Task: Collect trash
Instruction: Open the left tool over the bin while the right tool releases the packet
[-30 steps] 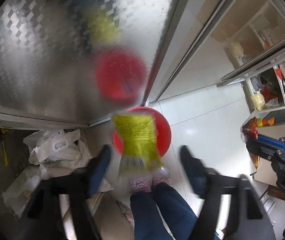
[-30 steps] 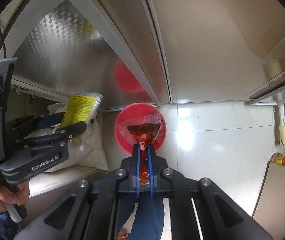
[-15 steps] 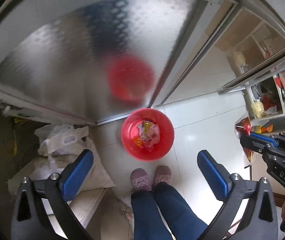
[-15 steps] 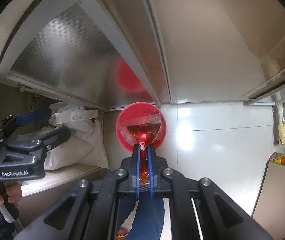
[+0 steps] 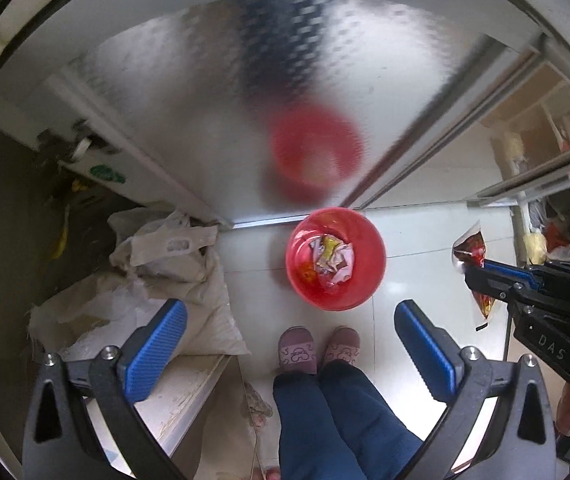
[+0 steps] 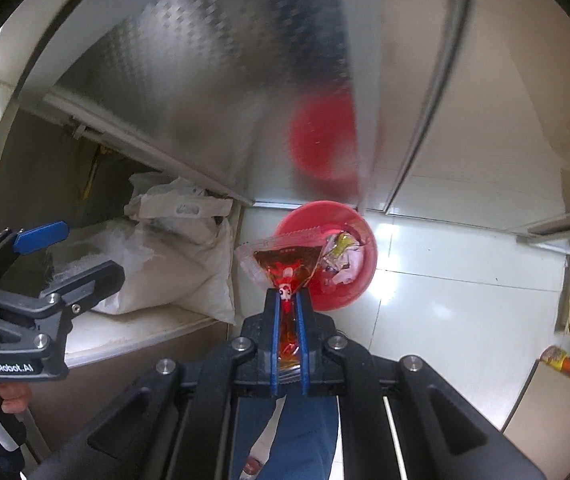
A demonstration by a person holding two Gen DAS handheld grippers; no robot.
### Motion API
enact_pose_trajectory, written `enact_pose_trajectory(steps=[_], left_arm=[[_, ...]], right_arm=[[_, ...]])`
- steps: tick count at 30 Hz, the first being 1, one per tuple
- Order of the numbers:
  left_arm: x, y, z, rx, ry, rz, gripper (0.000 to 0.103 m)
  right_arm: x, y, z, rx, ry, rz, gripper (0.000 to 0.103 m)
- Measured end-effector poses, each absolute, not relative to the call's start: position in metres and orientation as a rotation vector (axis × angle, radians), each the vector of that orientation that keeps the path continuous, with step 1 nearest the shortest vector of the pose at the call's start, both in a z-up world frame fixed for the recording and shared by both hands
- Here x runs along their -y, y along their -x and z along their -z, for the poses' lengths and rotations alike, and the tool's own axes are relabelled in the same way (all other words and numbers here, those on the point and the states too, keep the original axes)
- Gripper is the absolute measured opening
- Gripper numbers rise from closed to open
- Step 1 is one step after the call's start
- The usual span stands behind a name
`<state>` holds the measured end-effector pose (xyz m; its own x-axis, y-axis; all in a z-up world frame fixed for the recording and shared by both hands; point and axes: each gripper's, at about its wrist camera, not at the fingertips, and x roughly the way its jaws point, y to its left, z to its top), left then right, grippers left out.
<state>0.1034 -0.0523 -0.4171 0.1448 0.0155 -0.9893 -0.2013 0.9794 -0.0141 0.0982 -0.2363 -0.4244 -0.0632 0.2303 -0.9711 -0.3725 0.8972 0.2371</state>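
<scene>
- My left gripper point(image 5: 291, 346) stands with its blue-padded jaws spread wide and nothing between them. A second ago a yellow printed snack packet hung between those jaws above the bin; that packet is gone from them now.
- The left gripper's jaws were still parting a second ago and have since stayed at full spread, so I judge the release complete.
- My right gripper point(image 6: 287, 314) stays clenched on a red translucent plastic sauce sachet point(image 6: 285, 266), pinched at its lower end, with the wide sealed end fanning out ahead of the fingertips. This grip has not changed over the last second.
- Below both grippers, the person's two pink slippers point(image 5: 317, 348) stand on the white glossy floor tiles point(image 5: 417, 268), just behind the bin.
- The round red plastic bin point(image 5: 337, 260) sits on the tiles against the foot of the embossed steel cabinet door point(image 5: 285, 80). It holds crumpled wrappers point(image 5: 331, 254) with a yellow patch among them; I judge this includes the dropped packet, though I cannot confirm which piece it is.
- In the right wrist view the sachet now hangs over the bin's near-left rim, not over its centre as before.
- White woven sacks point(image 5: 165, 264) lie left of the bin.
- Assessment: one item deposited; the sachet is next, and needs recentring over the bin before release.
</scene>
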Motion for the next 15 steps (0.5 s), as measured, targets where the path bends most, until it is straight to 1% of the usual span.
enact_pose_trajectory(steps=[6, 9, 10, 11, 13, 14, 15], left_arm=[[0.046, -0.096, 0.429, -1.432, 0.165, -0.19, 0.103], [0.045, -0.093, 0.43, -1.432, 0.157, -0.207, 0.103], [0.045, -0.093, 0.431, -1.434, 0.16, -0.207, 0.103], [0.045, -0.091, 0.432, -1.433, 0.163, -0.206, 0.103], [0.045, -0.09, 0.432, -1.429, 0.166, -0.204, 0.103], [0.045, -0.089, 0.432, -1.428, 0.166, -0.203, 0.103], [0.045, -0.088, 0.432, -1.426, 0.164, -0.201, 0.103]], right_arm=[[0.22, -0.096, 0.442, -1.562, 0.163, -0.516, 0.008], [0.218, -0.095, 0.444, -1.566, 0.187, -0.517, 0.012], [0.217, -0.094, 0.446, -1.567, 0.197, -0.513, 0.021], [0.216, -0.094, 0.447, -1.564, 0.202, -0.51, 0.039], [0.218, -0.092, 0.447, -1.555, 0.191, -0.509, 0.057], [0.219, -0.091, 0.447, -1.551, 0.188, -0.508, 0.06], [0.219, -0.09, 0.447, -1.551, 0.193, -0.504, 0.061]])
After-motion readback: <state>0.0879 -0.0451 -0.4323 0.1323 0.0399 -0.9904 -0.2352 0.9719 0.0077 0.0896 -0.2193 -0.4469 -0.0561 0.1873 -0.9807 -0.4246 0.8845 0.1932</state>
